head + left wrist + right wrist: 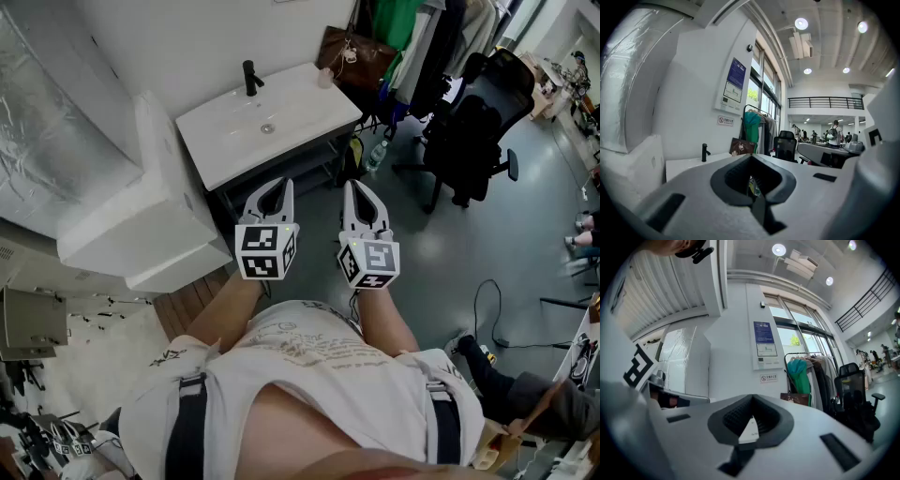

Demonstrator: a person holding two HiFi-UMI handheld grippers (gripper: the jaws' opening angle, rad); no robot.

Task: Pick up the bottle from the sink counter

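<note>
Both grippers are out in front of the person's chest, side by side and a little apart, pointing roughly level towards the sink counter (314,105). The left gripper (278,186) has its jaws together, tips meeting, with nothing caught between them. Its own view shows the same thing: the dark pads close to a point at the front of the left gripper (751,157). The right gripper (358,187) is closed too, tips touching and empty, and the right gripper view confirms it (752,397).

The counter is a white slab standing against the wall, well ahead of both grippers. A black faucet (250,77) stands at its back edge and the drain (267,128) sits in the middle of the basin. The bottle (324,77) is a small pale thing standing upright at the far right corner of the counter, right of the faucet. It is too small to make out in detail, and neither gripper is near it.

A brown bag (358,52) hangs just beyond that corner, under a rail of clothes with a green garment (398,19) on it. A black office chair (473,131) stands on the grey floor to the right. Bulky white blocks (159,202) sit to the left of the counter.
</note>
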